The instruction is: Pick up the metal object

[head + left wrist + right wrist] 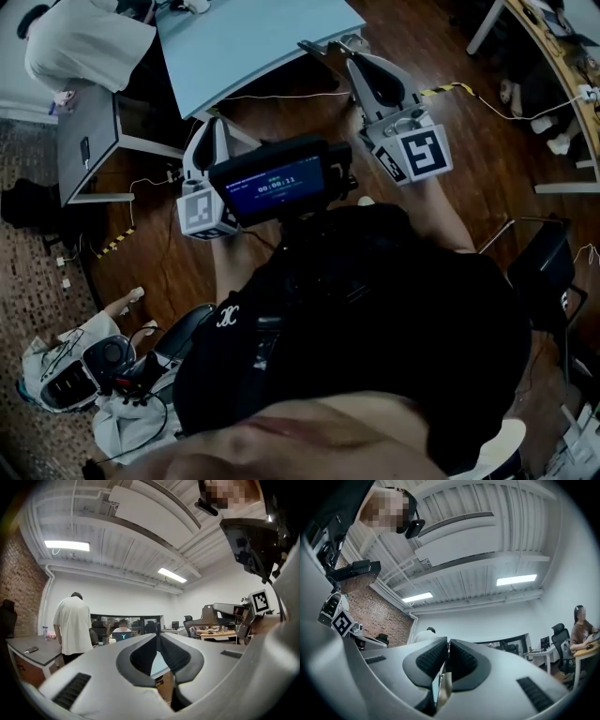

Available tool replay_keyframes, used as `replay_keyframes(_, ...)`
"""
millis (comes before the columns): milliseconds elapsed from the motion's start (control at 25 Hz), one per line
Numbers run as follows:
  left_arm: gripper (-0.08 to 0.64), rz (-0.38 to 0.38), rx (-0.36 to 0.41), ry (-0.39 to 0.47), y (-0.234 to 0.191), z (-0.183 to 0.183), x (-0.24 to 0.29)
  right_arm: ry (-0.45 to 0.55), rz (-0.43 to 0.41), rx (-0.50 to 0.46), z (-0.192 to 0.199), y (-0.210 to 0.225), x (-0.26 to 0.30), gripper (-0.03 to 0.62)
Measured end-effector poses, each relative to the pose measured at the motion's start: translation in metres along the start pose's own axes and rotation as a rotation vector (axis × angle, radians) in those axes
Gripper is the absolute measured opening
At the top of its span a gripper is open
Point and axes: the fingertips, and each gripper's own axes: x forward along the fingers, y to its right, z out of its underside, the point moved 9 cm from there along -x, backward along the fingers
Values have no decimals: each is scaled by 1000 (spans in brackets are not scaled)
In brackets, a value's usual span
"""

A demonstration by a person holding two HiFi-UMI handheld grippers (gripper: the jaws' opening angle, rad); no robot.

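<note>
Both grippers are held up in front of the person's chest and point upward, away from the floor. My right gripper (349, 54) (448, 642) is shut on a thin flat metal object (442, 690), whose shiny edge runs down between the ribbed pads; in the head view a metal piece (323, 45) sticks out at its tips, over the edge of the light blue table (253, 37). My left gripper (215, 124) (157, 634) is shut with its tips touching and nothing between them.
A dark screen (277, 183) is mounted in front of the person's chest, between the grippers. A grey desk (89, 141) and a person in white (84, 42) are at the left. Bags (84, 366) lie on the wooden floor. A black chair (553, 262) stands at the right.
</note>
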Motion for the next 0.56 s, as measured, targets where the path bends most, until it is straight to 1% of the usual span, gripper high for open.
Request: replay_keyframes(560, 35, -17, -8, -7, 5, -1, -4, -22, -23, 2, 0, 2, 3, 20)
